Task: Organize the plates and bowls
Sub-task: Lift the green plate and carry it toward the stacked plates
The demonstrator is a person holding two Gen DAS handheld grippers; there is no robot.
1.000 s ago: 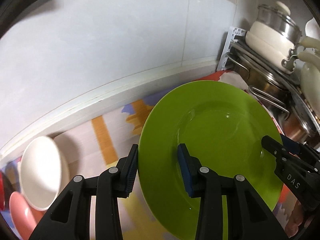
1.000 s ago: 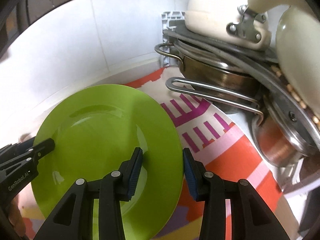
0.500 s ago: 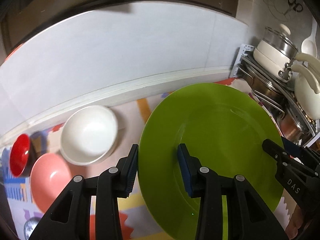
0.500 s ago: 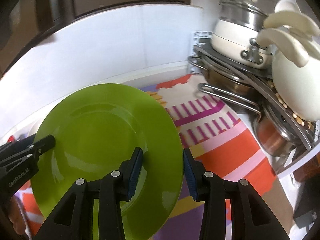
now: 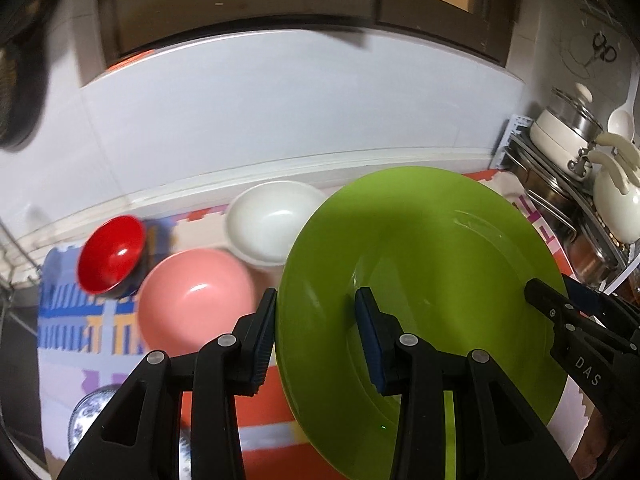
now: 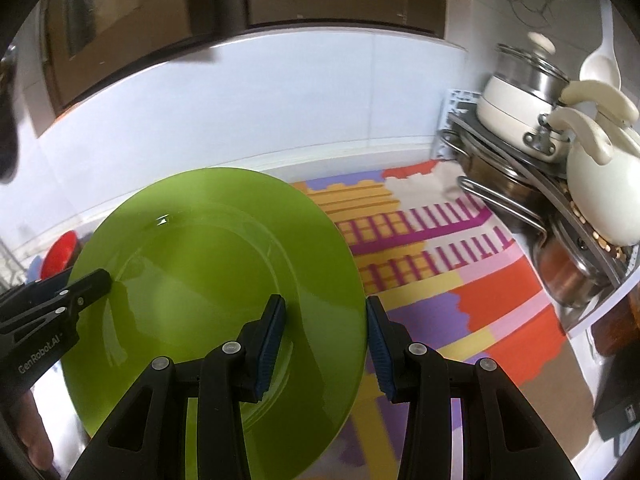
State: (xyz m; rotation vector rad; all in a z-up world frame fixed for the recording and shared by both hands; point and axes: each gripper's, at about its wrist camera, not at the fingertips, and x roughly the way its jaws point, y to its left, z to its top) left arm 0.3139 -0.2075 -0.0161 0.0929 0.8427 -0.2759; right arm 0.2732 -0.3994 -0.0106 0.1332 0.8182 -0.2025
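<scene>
A large green plate [image 5: 432,264] [image 6: 200,264] hangs tilted above the counter, carried between both grippers. My left gripper [image 5: 316,312] is shut on its left rim, one pad behind the edge and one on the plate's face. On the opposite rim my right gripper [image 6: 325,316] is shut the same way. Each gripper's tip shows in the other view: right gripper [image 5: 560,308], left gripper [image 6: 80,284]. Below, to the left, stand a white bowl [image 5: 272,220], a pink bowl [image 5: 192,304] and a red bowl [image 5: 110,254].
A colourful patterned mat [image 6: 460,272] covers the counter. A rack of pots and pans [image 6: 520,152] with a cream kettle [image 6: 600,200] fills the right corner. A blue-and-white dish [image 5: 86,416] lies at the lower left. White tiled wall behind, dark cabinets above.
Both grippers drew back from the wall and rose, carrying the green plate. The white, pink and red bowls came into view at the left; the pot rack shrank toward the right edge.
</scene>
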